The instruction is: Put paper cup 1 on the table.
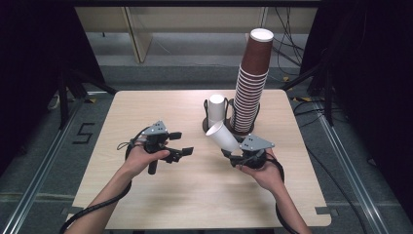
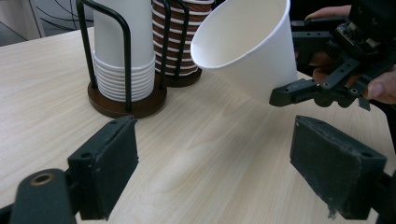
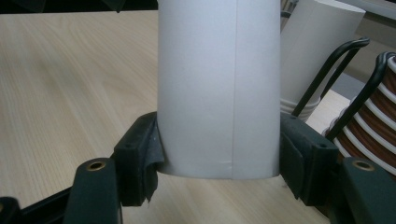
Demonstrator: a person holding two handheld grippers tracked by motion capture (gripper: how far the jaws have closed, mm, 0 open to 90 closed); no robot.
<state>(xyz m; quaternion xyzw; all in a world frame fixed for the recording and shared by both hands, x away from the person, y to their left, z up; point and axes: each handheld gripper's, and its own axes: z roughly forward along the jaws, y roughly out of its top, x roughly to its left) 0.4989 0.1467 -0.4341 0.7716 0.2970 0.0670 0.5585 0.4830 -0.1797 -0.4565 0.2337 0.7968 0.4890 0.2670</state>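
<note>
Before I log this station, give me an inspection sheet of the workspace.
Surface: wooden table, bare around the work.
Job's things: white cup, tilted, off the table; white cup stack and brown cup stack in a wire holder.
Clutter: nothing seen.
Grippers: right tongs shut on the white cup's base; left tongs open, empty.
Cables: one trails from each hand.
Surroundings: floor rails, dark stands, loose wires behind.

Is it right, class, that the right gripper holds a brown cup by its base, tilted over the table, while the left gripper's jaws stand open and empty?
Not quite: the held cup is white, not brown, as the right gripper view shows. The right gripper does clamp it by the base, tilted over the table, and the left gripper is open and empty.
</note>
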